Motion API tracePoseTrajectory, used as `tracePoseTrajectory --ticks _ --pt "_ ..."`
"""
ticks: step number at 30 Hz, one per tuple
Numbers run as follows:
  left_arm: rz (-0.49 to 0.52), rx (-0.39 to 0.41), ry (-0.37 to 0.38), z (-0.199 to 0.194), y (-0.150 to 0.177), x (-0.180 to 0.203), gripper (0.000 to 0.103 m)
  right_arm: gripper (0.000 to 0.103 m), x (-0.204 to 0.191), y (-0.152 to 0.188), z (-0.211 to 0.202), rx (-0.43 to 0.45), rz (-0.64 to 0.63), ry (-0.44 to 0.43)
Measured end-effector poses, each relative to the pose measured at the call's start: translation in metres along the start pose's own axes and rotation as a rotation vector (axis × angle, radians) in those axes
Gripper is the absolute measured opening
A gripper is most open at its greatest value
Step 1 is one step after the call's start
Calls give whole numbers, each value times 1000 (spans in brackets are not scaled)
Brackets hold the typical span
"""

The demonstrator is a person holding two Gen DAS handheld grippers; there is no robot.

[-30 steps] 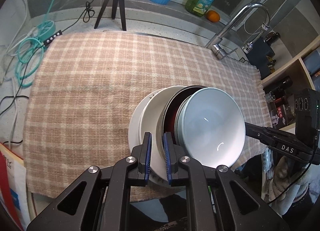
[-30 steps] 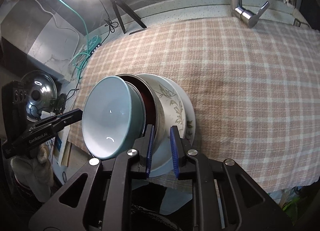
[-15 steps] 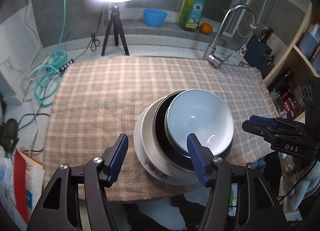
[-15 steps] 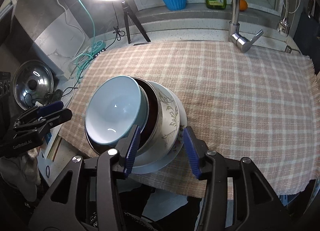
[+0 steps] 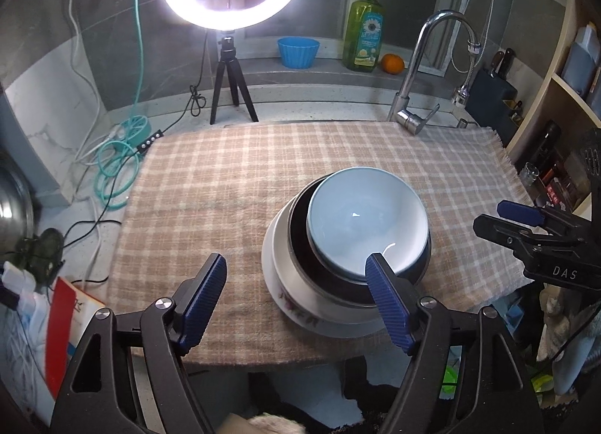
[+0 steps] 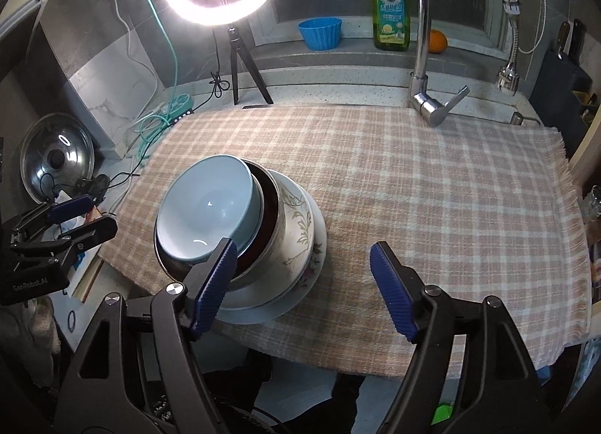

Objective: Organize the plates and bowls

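A stack of dishes rests on the checked cloth near its front edge. A light blue bowl sits on top, nested in a dark steel-rimmed bowl, a white floral bowl and a white plate at the bottom. The blue bowl also shows in the right wrist view. My left gripper is open and empty, pulled back in front of the stack. My right gripper is open and empty, just right of the stack.
A ring light on a tripod, a blue cup, a soap bottle and an orange stand behind the cloth. A tap rises at the back right. Cables and a pot lid lie left.
Both grippers let go of the stack's rim, opened wide and drew back and up. The stack now rests flat on the cloth.
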State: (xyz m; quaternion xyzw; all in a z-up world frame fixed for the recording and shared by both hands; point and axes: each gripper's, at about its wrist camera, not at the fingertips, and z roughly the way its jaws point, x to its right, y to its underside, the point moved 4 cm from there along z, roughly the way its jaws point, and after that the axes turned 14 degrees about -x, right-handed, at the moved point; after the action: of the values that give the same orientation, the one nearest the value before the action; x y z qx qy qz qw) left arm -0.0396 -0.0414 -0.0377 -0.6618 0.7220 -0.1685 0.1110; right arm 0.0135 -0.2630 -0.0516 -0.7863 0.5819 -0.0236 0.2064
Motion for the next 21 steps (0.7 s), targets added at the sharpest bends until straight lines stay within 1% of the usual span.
tracePoseTrajectory --ticks 9,21 --pt "-24 20 -16 -5 -2 -2 77 76 -8 -5 -1 15 -23 2" --pt "-23 14 -31 -2 -4 -4 77 76 -9 -7 4 6 -11 2"
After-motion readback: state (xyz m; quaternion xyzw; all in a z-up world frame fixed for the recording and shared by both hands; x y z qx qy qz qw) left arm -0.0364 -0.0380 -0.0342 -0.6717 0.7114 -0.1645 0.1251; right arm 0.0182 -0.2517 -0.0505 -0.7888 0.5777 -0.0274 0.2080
